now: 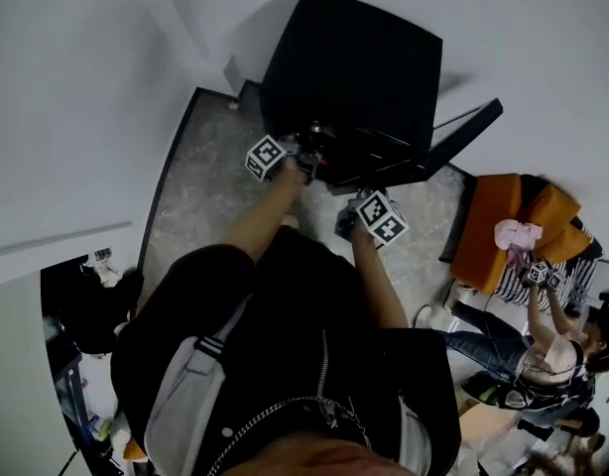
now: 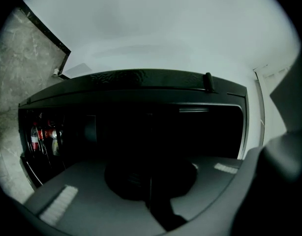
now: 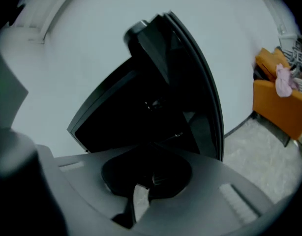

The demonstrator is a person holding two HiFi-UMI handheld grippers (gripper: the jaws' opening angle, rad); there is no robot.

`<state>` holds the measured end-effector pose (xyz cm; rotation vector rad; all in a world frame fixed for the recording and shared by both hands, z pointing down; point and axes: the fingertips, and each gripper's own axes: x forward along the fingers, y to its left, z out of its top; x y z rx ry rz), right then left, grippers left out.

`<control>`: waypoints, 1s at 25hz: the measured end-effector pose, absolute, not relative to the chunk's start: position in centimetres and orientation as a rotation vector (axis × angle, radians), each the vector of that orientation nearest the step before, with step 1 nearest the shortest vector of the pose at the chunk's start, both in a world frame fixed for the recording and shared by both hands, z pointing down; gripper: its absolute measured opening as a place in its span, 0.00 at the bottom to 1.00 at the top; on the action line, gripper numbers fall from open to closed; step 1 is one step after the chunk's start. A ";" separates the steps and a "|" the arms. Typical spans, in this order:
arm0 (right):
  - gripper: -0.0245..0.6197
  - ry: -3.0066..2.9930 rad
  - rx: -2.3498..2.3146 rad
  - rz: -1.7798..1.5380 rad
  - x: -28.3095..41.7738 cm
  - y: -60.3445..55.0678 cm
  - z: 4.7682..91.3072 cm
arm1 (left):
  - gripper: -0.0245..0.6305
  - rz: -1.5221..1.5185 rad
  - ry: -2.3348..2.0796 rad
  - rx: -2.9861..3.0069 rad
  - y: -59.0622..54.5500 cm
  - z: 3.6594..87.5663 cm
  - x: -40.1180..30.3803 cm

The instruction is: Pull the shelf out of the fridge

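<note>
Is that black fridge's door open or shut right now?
Open. The door stands swung out from the fridge, and the left gripper view looks into its dark inside, with bottles at the edge.

Brightness: white wall is glowing evenly.
Shadow: black boxy fridge ahead of the left gripper is swallowing detail.
Distortion: fisheye is bending edges, vignette darkening corners.
Focus: jaws are blurring.

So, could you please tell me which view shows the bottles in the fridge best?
The left gripper view: the bottles stand at the left of the dark fridge, red labels visible. The head view shows only the fridge from above, and the right gripper view its dark front; neither shows bottles.
</note>
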<state>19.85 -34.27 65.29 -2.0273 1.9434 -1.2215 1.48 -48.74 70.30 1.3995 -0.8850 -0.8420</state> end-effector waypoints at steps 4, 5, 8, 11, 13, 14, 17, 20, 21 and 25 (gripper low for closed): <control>0.08 1.807 -1.895 -1.410 20.3 -34.7 68.0 | 0.07 -0.828 -0.871 1.412 -48.3 70.3 1.4; 0.10 1.769 -1.855 -1.440 20.4 -34.8 68.5 | 0.07 -0.825 -0.869 1.411 -48.3 70.3 1.4; 0.18 1.673 -1.746 -1.471 21.0 -35.5 69.3 | 0.07 -0.821 -0.863 1.408 -48.3 70.3 1.4; 0.25 1.565 -1.642 -1.455 21.6 -36.2 69.3 | 0.07 -0.817 -0.852 1.416 -48.3 70.2 1.4; 0.28 1.507 -1.587 -1.431 22.0 -36.8 69.5 | 0.07 -0.808 -0.842 1.422 -48.2 70.2 1.1; 0.30 1.485 -1.566 -1.424 22.2 -37.1 69.6 | 0.07 -0.804 -0.837 1.423 -48.3 70.2 1.0; 0.30 1.470 -1.528 -1.416 22.6 -37.8 70.0 | 0.07 -0.796 -0.821 1.418 -47.9 70.3 0.9; 0.30 1.478 -1.485 -1.408 22.8 -38.3 70.1 | 0.07 -0.792 -0.810 1.413 -47.2 70.5 0.9; 0.30 1.478 -1.466 -1.406 22.9 -38.5 70.1 | 0.07 -0.788 -0.809 1.415 -47.2 70.5 1.0; 0.29 1.469 -1.399 -1.422 23.4 -40.0 70.6 | 0.07 -0.771 -0.805 1.420 -47.5 70.8 1.1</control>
